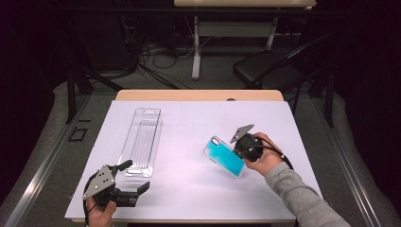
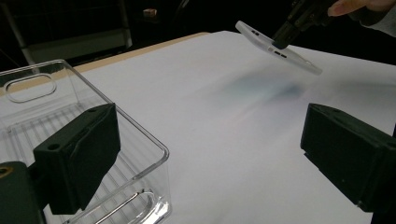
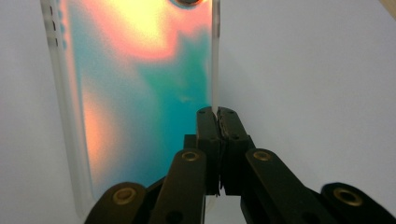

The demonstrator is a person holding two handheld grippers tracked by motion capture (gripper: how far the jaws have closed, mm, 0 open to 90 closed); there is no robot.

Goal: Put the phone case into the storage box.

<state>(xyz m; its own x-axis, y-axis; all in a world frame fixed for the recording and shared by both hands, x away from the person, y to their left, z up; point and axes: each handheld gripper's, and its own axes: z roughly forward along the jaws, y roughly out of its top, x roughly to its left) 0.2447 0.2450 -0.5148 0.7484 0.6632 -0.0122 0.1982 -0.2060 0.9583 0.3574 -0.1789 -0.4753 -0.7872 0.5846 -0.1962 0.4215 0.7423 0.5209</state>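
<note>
A phone case (image 1: 224, 156) with a turquoise back and clear edges hangs tilted a little above the white table top (image 1: 189, 127). My right gripper (image 1: 238, 151) is shut on its right edge. The right gripper view shows the right gripper (image 3: 218, 114) pinching that thin clear rim, with the phone case (image 3: 140, 93) glowing teal and orange. At the near left my left gripper (image 1: 135, 176) stands open with nothing between its fingers, one jaw close to the near end of a clear plastic bin (image 1: 156, 142). The left gripper view has the left gripper (image 2: 210, 149), bin (image 2: 140, 135) and phone case (image 2: 280, 46).
The long clear bin lies lengthwise on the left half of the table, with nothing in it. A black chair (image 1: 269, 66) and another table's legs (image 1: 196, 47) stand beyond the far edge. The person's grey sleeve (image 1: 302, 198) enters from the lower right.
</note>
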